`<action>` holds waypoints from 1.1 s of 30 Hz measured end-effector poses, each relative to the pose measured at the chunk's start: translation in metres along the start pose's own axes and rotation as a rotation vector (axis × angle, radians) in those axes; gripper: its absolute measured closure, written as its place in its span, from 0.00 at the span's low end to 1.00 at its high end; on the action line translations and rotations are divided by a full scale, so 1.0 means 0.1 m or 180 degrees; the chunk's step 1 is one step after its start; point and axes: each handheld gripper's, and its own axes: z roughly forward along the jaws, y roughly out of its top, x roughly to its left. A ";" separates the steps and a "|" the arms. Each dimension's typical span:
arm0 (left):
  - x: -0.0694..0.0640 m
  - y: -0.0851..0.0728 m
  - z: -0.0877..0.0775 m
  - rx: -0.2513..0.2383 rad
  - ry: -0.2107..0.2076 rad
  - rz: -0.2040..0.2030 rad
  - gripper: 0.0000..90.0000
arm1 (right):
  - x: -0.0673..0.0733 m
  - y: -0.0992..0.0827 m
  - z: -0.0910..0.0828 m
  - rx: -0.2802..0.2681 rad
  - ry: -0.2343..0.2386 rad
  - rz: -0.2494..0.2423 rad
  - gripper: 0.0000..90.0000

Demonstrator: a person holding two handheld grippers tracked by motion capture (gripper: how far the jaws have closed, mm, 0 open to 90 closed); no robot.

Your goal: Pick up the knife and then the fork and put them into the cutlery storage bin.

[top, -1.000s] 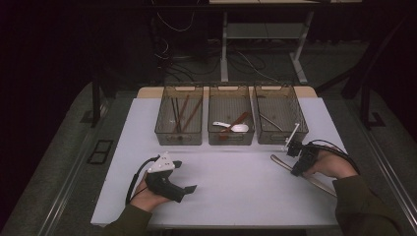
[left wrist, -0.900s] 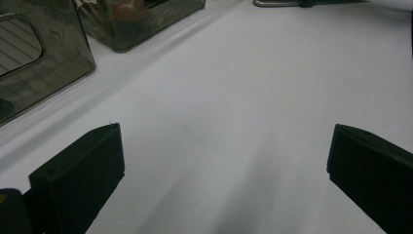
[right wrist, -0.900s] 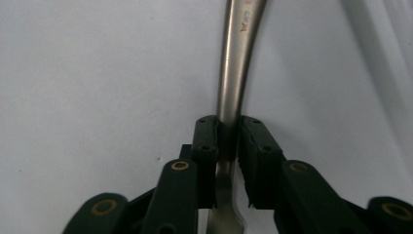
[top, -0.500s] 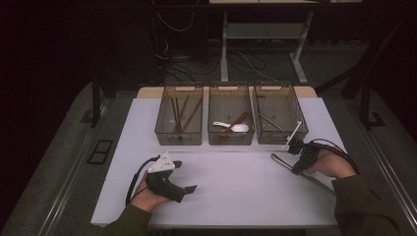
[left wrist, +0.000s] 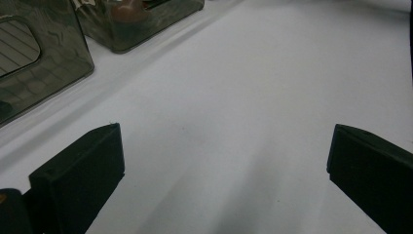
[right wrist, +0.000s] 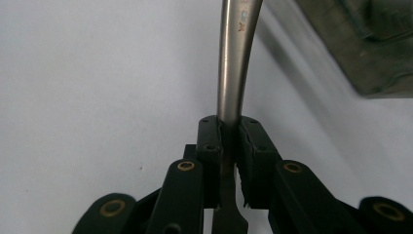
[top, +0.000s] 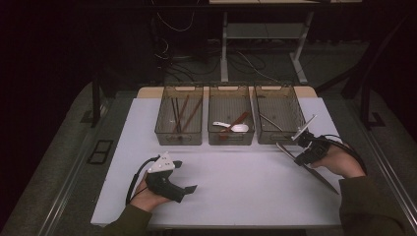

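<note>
My right gripper [top: 298,153] sits at the table's right side, just in front of the right bin [top: 278,139]. It is shut on a long metal utensil [top: 284,148], which slants from near the bin toward the front right. In the right gripper view the pads [right wrist: 210,136] pinch the steel handle [right wrist: 234,63], which runs forward past them; these jaws have just been closing on it. My left gripper [top: 186,176] rests at the front left, its jaws pointing right. In the left gripper view it [left wrist: 224,156] stands open over bare white table.
Three smoked clear bins stand in a row at the back of the white table [top: 236,191]. The left bin [top: 167,132] holds chopsticks, the middle bin [top: 231,140] a white spoon [top: 235,127], the right one a metal piece [top: 269,121]. Bin walls [left wrist: 29,73] lie close to the left gripper.
The right hand has risen a little and drifted right with the metal utensil in its jaws. The left hand has stayed where it was.
</note>
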 end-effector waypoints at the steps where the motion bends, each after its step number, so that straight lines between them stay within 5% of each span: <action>1: 0.00 0.00 0.00 0.0001 -0.0001 0.0002 0.00 | 0.00 0.00 -0.02 -0.0038 -0.0007 0.0004 0.89; 18: 0.00 0.00 0.00 -0.0016 -0.0004 -0.0004 0.00 | -0.10 -0.10 -0.21 -0.0651 0.0086 0.0149 0.89; 33: 0.01 0.00 -0.01 -0.0028 0.0002 -0.0011 0.00 | -0.19 -0.18 -0.42 -0.1378 -0.0009 0.0389 0.89</action>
